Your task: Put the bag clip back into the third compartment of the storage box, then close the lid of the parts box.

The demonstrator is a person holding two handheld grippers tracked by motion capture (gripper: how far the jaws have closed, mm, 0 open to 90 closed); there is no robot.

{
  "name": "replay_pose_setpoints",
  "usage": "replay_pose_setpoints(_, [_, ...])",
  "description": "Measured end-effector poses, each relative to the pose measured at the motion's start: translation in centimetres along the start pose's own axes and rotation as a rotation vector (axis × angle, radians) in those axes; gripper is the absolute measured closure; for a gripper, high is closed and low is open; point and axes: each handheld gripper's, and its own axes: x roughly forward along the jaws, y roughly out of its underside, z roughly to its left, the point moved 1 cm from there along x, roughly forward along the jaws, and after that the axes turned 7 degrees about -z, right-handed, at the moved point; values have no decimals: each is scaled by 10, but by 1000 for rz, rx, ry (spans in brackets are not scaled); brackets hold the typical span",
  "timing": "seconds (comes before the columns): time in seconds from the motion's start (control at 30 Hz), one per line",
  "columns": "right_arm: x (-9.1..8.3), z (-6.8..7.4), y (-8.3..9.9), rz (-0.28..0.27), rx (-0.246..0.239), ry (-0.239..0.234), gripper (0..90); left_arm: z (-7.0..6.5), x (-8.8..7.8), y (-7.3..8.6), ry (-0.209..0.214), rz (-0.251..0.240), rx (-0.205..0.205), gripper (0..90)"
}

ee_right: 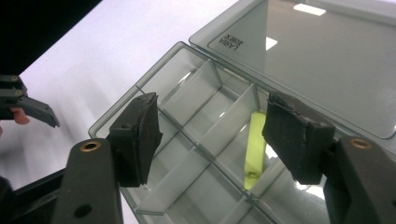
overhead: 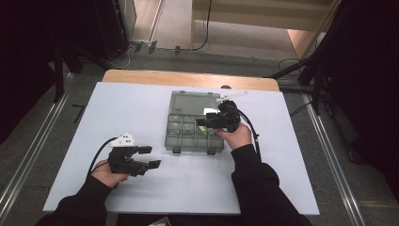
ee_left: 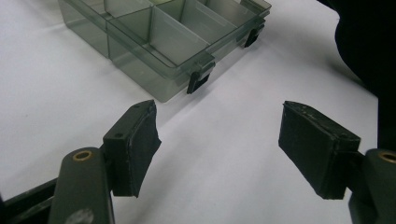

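A clear grey compartment box (overhead: 168, 134) lies at the middle of the white table with its lid (overhead: 193, 103) folded flat behind it. My right gripper (overhead: 203, 123) hovers over the box's right side, open, and its pads (ee_right: 140, 135) hold nothing. Below them a yellow-green strip (ee_right: 256, 144) lies in one compartment of the box (ee_right: 140, 88). My left gripper (overhead: 150, 157) rests near the front left of the table, open and empty, pointing toward the box. In the left gripper view its jaws stand wide apart (ee_left: 219, 135), a short way from the box's front wall (ee_left: 140, 60).
Two black latches (ee_left: 201, 77) stick out from the box's front edge. The white table cover (overhead: 141, 197) stretches bare to the left and front of the box. A wooden edge (overhead: 188, 77) runs along the far side, with cables on the floor beyond.
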Motion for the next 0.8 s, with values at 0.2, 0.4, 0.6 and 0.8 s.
replay_pose_setpoints(0.2, [-8,-4,8,-24,-15,-9,322,1,4,-2,-2,14,8,277])
replay_pose_setpoints(0.4, [-14,-7,12,-27,-10,-6,319,3,9,-7,2,15,3,277])
replay_pose_setpoints(0.6, [-22,-9,17,-39,-12,5,318,4,15,-12,5,27,1,277])
replay_pose_setpoints(0.8, [-27,-13,19,-45,-1,15,319,8,20,-15,2,29,-5,277])
